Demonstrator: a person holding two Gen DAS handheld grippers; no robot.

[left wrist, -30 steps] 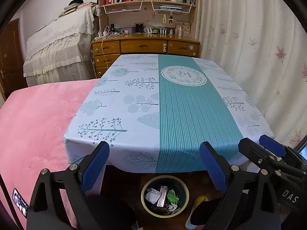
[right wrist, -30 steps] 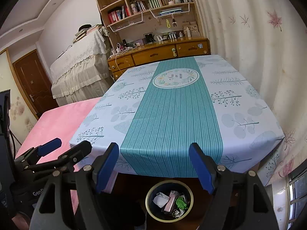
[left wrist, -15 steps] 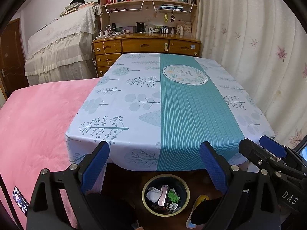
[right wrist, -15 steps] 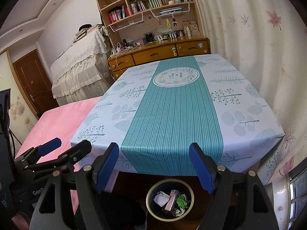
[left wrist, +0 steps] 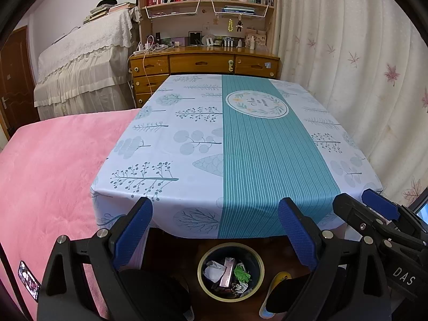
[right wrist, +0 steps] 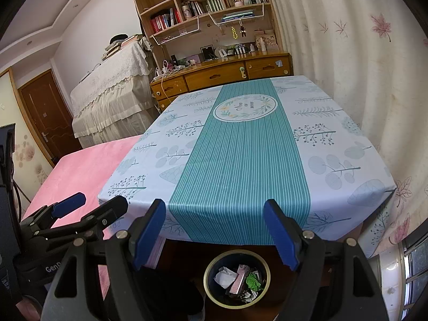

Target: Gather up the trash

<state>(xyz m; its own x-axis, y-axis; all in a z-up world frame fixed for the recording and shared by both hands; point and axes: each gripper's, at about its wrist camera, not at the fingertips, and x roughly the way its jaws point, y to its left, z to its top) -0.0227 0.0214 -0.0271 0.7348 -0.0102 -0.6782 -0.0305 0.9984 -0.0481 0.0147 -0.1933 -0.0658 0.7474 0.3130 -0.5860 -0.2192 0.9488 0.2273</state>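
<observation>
Your view has crept back slightly; both left tongs (left wrist: 214,234) and right tongs (right wrist: 214,232) released, lower frame, above round dark trash bin (left wrist: 230,271) holding crumpled paper.

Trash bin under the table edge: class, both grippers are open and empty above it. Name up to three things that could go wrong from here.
1. The trash bin sits partly under the tablecloth overhang, so a gripper reaching down might snag the cloth.
2. The left gripper and right gripper hang close together and could collide.
3. A yellow shoe lies beside the bin; it could be kicked or mistaken for trash.
</observation>
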